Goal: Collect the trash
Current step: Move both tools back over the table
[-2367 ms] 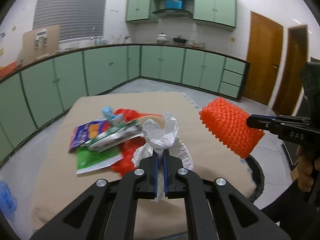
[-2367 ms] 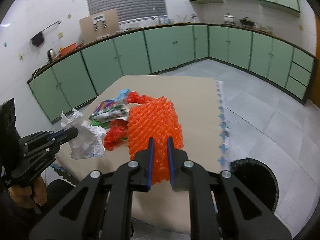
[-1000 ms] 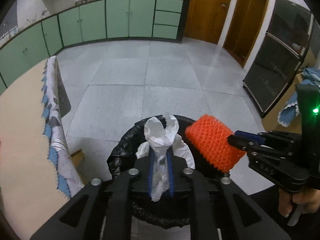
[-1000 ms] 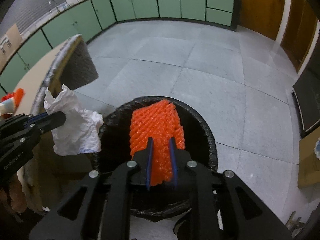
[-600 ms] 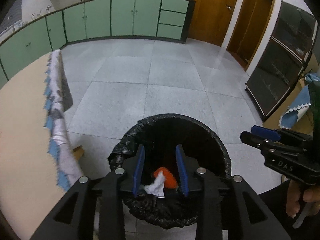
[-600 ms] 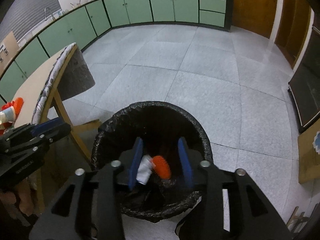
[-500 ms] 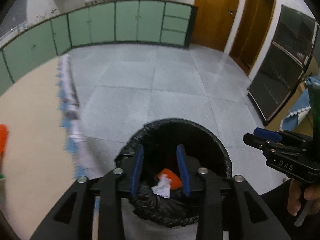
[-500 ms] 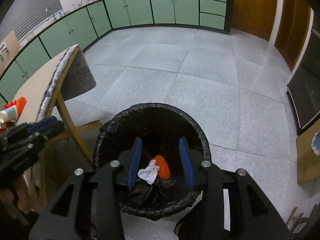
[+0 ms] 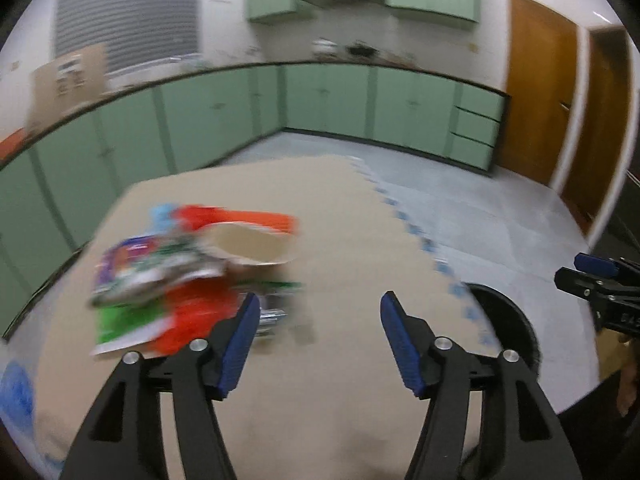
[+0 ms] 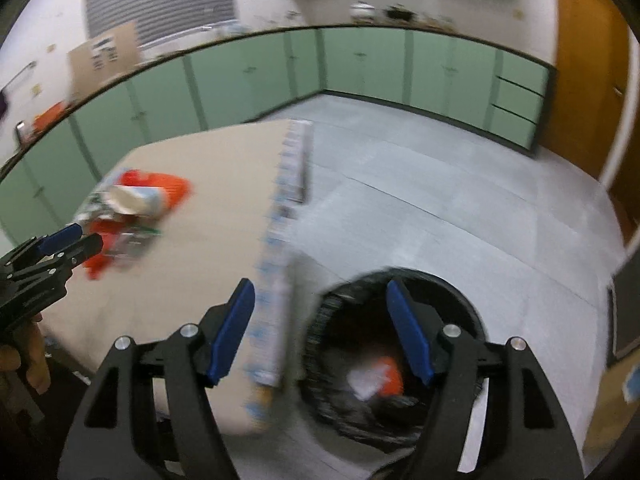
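Both views have swung away from the bin and back toward the counter [image 9: 352, 380], and the white wad and orange mesh that were held over the bin a moment ago now lie inside it. Furthest left, the remaining trash pile [image 9: 176, 280] sits on the counter's left part: blurred wrappers in purple, green and red, with a paper cup [image 9: 252, 244] lying on its side on top and something orange behind it. Next comes the left gripper [image 9: 316, 328], jaws opening and already wide, nothing between them, aimed at the bare counter just right of the pile. Beyond the counter's patterned edge stands the black-lined bin [image 10: 400, 344] on the floor, holding the dropped white wad [image 10: 362, 384] and orange mesh [image 10: 390, 376]. The right gripper [image 10: 320, 324] hangs over the gap between counter edge and bin, jaws likewise opening wide and empty. Everything is smeared with motion, which is the main worry: I judge that a fast approach into a loose, overlapping heap could scatter it, with one finger shoving the light cup or a slick wrapper off the far side instead of bracketing it. Thin flat wrappers may also slide out of a pinch on the carry back, dropping onto the floor short of the bin. With both grippers converging on one small pile, they could knock each other too.
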Tool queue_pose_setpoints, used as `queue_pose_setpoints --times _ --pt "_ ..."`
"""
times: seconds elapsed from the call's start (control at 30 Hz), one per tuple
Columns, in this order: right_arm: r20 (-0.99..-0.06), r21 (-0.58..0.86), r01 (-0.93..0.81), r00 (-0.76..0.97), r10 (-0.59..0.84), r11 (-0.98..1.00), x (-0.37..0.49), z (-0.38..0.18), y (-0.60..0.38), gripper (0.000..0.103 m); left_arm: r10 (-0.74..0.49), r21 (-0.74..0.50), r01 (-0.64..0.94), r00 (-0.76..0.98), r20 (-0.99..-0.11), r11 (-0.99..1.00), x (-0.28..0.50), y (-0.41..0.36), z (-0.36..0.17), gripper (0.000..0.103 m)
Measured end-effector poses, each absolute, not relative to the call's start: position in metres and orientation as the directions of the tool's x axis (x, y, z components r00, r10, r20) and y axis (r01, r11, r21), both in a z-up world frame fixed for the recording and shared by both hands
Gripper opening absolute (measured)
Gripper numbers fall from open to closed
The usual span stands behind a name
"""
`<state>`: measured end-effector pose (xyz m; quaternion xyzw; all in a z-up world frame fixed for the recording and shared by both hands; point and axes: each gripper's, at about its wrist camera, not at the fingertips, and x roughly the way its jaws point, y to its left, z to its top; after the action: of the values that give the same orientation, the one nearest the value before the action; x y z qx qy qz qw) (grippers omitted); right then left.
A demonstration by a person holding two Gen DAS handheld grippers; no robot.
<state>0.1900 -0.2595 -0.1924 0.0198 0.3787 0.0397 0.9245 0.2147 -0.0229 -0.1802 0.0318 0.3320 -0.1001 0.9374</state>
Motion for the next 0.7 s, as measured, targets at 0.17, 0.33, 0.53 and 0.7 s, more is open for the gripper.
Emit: queue_pose_setpoints --times 0.17,0.33,0.53,0.7 --pt "-0.670 0.102 -0.159 0.719 0.186 0.982 0.204 -0.176 -0.208 0.067 -0.070 0.003 0.089 0.805 -0.589 0.996 0.196 0.043 -0.164 0.068" --pt "-0.661 0.106 -0.254 0.705 0.259 0.961 0.221 -0.167 -0.161 0.062 -0.037 0.005 0.047 0.831 -0.555 0.999 0.195 0.076 -0.153 0.068" --pt "-0.652 0.109 -0.305 0.696 0.300 0.946 0.245 -0.168 -0.121 0.060 -0.025 0.001 0.030 0.849 -0.528 1.000 0.201 0.093 -0.156 0.069" --pt "-0.666 0.100 -0.308 0.686 0.294 0.946 0.273 -0.186 -0.104 0.051 -0.033 -0.003 0.036 0.852 -0.523 0.999 0.213 0.100 -0.167 0.069"
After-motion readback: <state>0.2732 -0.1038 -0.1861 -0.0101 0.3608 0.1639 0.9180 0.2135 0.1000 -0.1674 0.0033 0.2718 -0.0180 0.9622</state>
